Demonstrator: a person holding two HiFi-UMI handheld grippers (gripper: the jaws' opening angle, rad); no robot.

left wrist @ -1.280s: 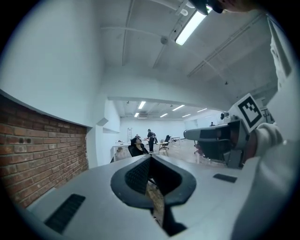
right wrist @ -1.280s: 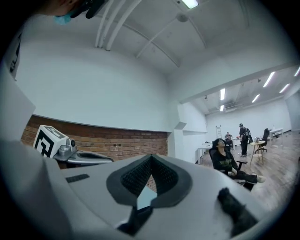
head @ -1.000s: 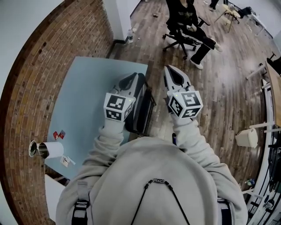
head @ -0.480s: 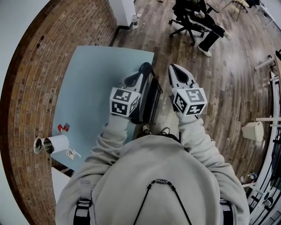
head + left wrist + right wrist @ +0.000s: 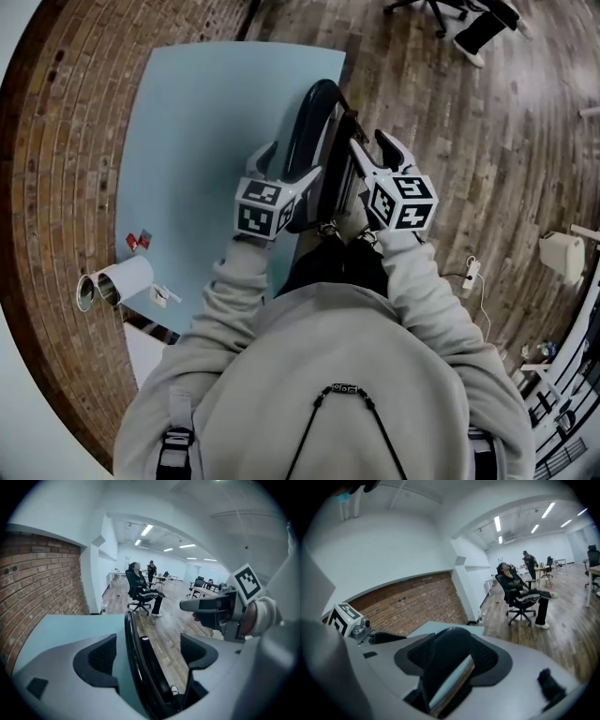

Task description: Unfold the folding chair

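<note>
Head view: folding chair (image 5: 309,112) sits unclamped between the opening jaws of left gripper (image 5: 289,167) and right gripper (image 5: 370,145).

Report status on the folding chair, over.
Jaws opening on left gripper and right gripper, each straddling folding chair. Chair folded, against blue table. No obstruction seen.

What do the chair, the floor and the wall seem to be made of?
Chair: black glossy frame, likely painted metal or plastic, since it reflects light.
Floor: brown wood planks, with seams and grain.
Wall: matte red brick, with mortar lines.
</note>
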